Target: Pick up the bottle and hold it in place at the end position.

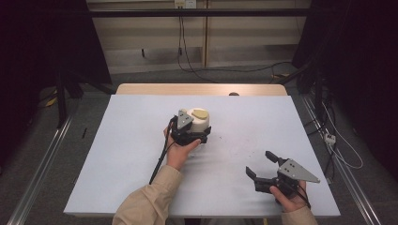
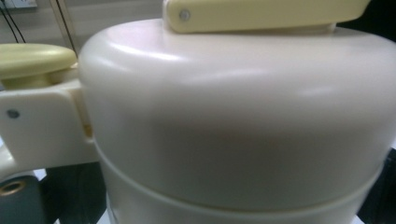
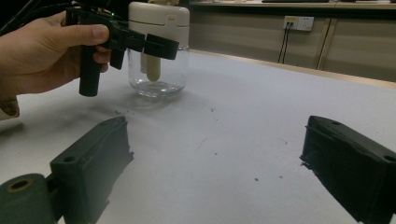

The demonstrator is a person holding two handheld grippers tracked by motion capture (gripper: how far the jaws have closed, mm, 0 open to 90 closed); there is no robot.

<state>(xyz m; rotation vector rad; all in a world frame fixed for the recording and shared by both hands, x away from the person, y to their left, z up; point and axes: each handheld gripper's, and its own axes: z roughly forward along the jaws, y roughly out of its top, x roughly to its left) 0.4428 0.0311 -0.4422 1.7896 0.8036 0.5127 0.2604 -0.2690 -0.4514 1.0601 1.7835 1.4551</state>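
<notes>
White desk point(image 1: 141, 154) over a wooden top, dark room, wall sockets point(image 3: 298, 22) and cables at 12 o'clock behind it. No readable writing, brand or label on anything.

Jar point(image 1: 200, 123) stands upright just above desk centre: clear glass body point(image 3: 159, 77), cream plastic top point(image 3: 159, 18), pale yellow lever point(image 1: 200, 113) on the lid. In the left gripper view the cream top point(image 2: 243, 126) sits right at the camera, yellow lever point(image 2: 261, 14) at 12 o'clock, a second yellow knob point(image 2: 32, 60) at 9 o'clock on a cream bracket.

Left gripper point(image 1: 190, 136) is at the jar's 7 o'clock side, fingers point(image 3: 161, 46) either side of the jar at the seam between lid and glass. Cannot tell whether they actually clamp it or just bracket it. Left hand point(image 3: 42, 51) wraps the handle.

Right gripper point(image 1: 263, 165) is at 4 o'clock from the jar, well apart, held low over the desk near its front edge. Fingers point(image 3: 93, 158) wide apart, nothing between them. Small dark specks on the desk ahead of them.
</notes>
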